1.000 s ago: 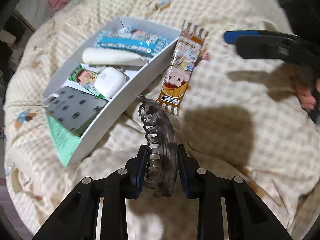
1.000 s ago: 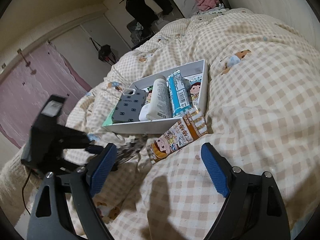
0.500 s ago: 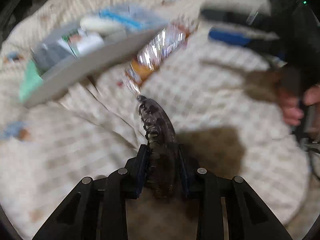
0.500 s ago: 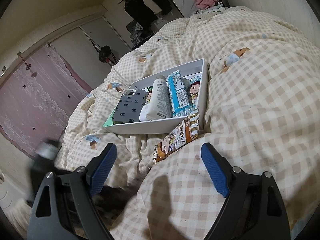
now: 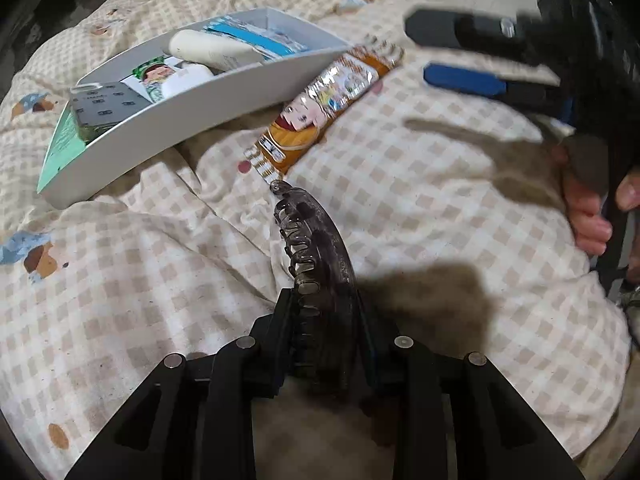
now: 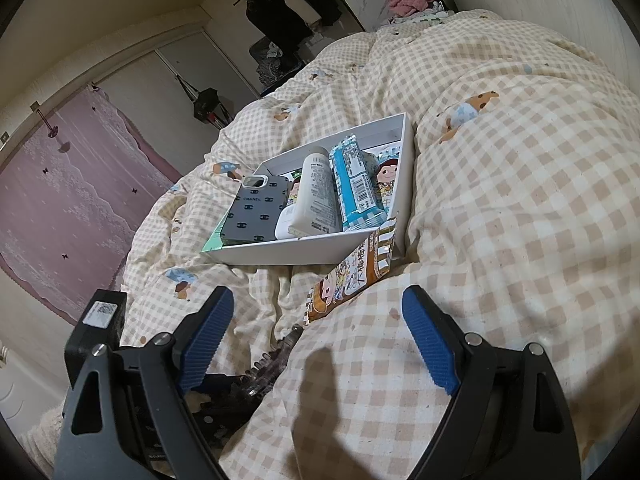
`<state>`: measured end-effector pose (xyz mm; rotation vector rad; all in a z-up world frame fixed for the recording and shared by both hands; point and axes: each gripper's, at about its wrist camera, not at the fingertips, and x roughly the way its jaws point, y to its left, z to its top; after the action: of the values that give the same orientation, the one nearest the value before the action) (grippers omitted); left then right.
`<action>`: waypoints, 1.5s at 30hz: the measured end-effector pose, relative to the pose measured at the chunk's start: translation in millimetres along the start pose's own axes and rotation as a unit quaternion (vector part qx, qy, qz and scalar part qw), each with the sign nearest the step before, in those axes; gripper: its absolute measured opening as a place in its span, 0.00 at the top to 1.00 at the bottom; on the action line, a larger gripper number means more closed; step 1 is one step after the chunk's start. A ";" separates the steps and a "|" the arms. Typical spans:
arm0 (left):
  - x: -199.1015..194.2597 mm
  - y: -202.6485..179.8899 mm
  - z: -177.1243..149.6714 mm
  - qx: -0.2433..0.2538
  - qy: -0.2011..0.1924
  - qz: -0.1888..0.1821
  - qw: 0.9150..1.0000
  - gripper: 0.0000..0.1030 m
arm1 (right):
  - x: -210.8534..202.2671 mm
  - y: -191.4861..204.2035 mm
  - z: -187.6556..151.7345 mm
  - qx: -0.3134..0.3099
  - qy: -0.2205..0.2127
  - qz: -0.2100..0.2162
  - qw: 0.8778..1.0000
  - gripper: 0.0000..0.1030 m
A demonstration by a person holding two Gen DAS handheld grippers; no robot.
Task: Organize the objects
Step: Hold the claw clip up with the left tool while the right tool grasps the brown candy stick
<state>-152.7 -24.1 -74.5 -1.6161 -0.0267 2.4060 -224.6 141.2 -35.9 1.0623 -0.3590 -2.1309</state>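
My left gripper [image 5: 325,320] is shut on a dark translucent hair claw clip [image 5: 316,248] that sticks forward over the checked quilt. Its tip lies near the end of an orange snack packet [image 5: 320,108] that leans against a white box [image 5: 168,120]. The box holds a grey phone case [image 5: 104,108], a white bottle [image 5: 212,50], a blue packet [image 5: 256,36] and a small white case. In the right wrist view my right gripper [image 6: 320,344] stands open with nothing between its blue pads; the claw clip [image 6: 276,364] and left gripper show at lower left, the box [image 6: 296,252] ahead.
The checked quilt [image 6: 500,200] is soft and bulges in folds around the box. A hand [image 5: 588,216] holds the right gripper [image 5: 480,56] at the right of the left wrist view. A pink curtain, hanging clothes and a wall lie beyond the bed.
The left gripper has rolled and shifted back from the box with the clip in it; the box and packet now sit farther off. The right gripper has stayed put.
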 end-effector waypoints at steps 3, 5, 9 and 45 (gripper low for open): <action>-12.4 9.0 -2.2 -0.033 -0.037 -0.016 0.999 0.72 | 0.0 0.2 -0.1 -0.001 0.000 -0.001 1.000 0.17; -23.7 17.5 -6.3 -0.057 -0.066 -0.028 0.996 0.72 | 0.2 0.4 -0.1 0.000 0.000 0.000 1.000 0.17; -39.8 36.6 -16.4 -0.104 -0.112 -0.049 0.987 0.72 | 0.1 0.3 -0.1 -0.001 0.000 -0.001 1.000 0.17; -57.5 60.8 -39.7 -0.168 -0.163 -0.081 0.969 0.72 | 119.8 19.3 21.6 0.129 0.169 -0.123 0.969 0.46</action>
<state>-107.4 -99.9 -46.6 -1.2536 -0.6315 2.6078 -280.6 41.4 -81.9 1.6677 -0.3623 -2.0985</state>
